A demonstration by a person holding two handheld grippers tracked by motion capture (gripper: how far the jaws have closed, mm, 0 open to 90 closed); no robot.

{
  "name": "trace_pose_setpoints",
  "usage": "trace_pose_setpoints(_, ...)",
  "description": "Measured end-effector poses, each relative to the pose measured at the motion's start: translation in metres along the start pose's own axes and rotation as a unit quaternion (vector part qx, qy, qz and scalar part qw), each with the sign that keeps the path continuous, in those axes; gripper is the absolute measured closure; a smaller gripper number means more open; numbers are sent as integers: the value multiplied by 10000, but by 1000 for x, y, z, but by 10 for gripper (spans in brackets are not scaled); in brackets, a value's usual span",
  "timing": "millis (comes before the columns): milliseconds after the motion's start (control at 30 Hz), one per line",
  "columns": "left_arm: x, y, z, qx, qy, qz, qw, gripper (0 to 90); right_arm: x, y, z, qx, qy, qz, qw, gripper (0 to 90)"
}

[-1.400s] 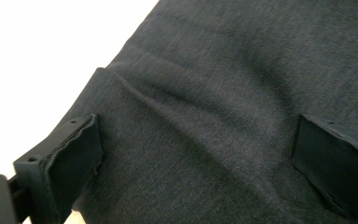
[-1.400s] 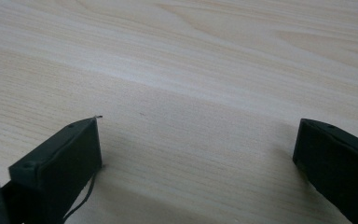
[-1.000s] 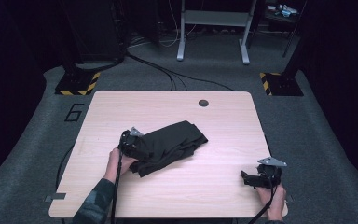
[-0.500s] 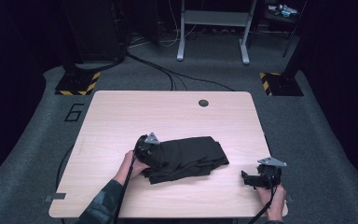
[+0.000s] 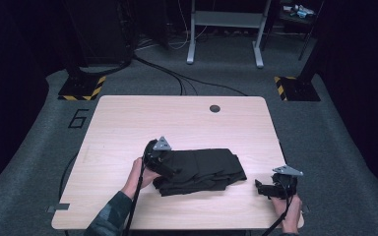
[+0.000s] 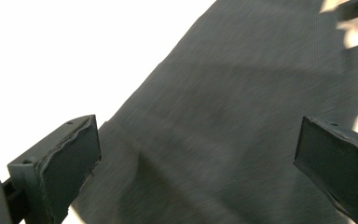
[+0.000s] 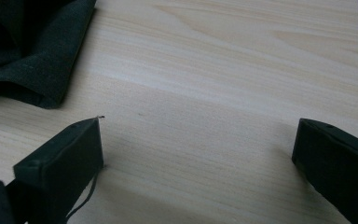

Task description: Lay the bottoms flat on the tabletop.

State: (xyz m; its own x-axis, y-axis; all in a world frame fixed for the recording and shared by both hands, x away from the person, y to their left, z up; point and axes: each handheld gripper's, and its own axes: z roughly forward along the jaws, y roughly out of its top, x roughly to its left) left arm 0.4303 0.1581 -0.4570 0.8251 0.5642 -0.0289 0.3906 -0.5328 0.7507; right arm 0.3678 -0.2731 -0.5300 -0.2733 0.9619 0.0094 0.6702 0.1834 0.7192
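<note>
1. The dark cloth (image 5: 199, 171) lies in a loosely folded bundle on the worktop (image 5: 128, 123), toward the person's edge, centre.
2. The left tool (image 5: 163, 162) rests at the cloth's left end, jaws apart, with fabric spread between them and nothing clamped.
3. The right tool (image 5: 265, 189) sits on bare wood near the cloth's right edge, jaws wide apart, empty.
4. Judgement: folding appears partly done; edges are uneven, so tidying remains.
</note>
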Motion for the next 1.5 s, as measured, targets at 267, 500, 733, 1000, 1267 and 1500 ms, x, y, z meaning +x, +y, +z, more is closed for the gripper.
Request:
trace_pose_setpoints(267,-44,24,22,184,-219,454,9986,0,0,0,0,-1,0,18,10000,14)
trace_pose_setpoints(500,-82,39,53,657,-249,912,9934,1,-1,0,0,-21,2,-16,10000,19)
trace_pose_setpoints(733,-93,40,70,909,-147,1123,9894,199,-1,0,0,-23,-2,-8,10000,20)
trace_pose_setpoints(1000,-89,40,67,809,-481,1068,9898,546,-1,0,0,-48,-3,35,10000,28)
trace_pose_setpoints(1267,-84,41,60,626,-414,1066,9915,700,-1,0,0,-45,-12,2,10000,31)
trace_pose_setpoints(1500,-75,45,41,296,-318,924,9948,709,-1,0,0,-47,-13,0,10000,31)
